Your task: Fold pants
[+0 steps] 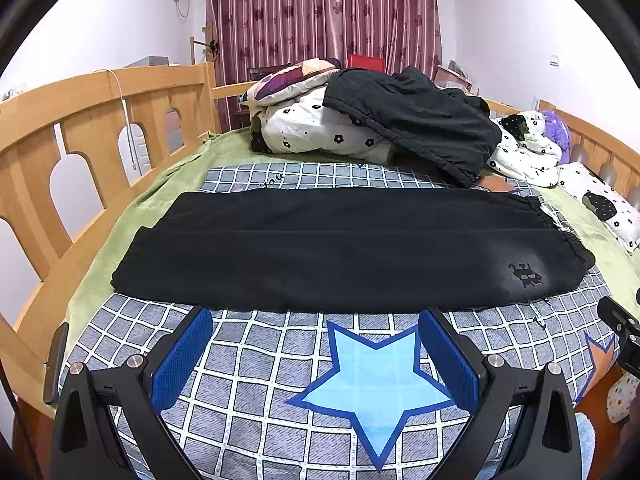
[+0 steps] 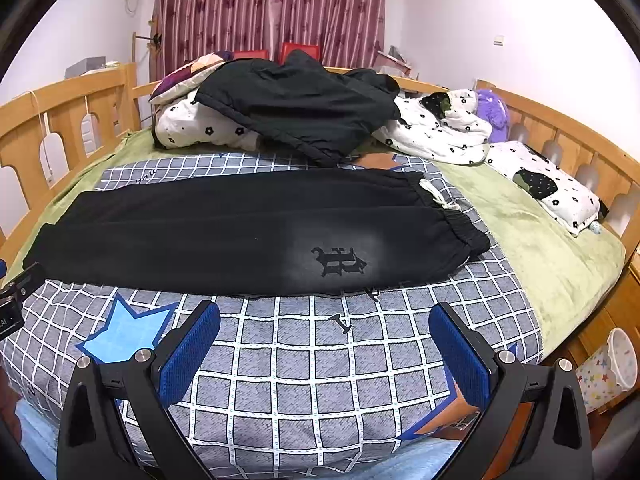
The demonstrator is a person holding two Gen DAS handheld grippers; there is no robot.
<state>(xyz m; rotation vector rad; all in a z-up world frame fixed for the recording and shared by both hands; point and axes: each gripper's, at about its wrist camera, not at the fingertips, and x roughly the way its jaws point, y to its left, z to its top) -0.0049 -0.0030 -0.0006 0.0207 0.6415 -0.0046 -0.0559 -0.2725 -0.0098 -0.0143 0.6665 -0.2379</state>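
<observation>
The black sweatpants (image 1: 344,248) are lying flat across the grey checked quilt (image 1: 256,392), waistband to the right. Behind them, a dark jacket (image 1: 416,124) is resting on the white flowered bedding (image 1: 312,128). Both grippers are hovering before the pants.

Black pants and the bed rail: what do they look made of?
Black pants: soft matte knit, likely cotton fleece; gathered elastic waistband, white drawcord, printed logo. Bed rail: light wood, smooth, probably varnished; faint grain and slight sheen show.
</observation>
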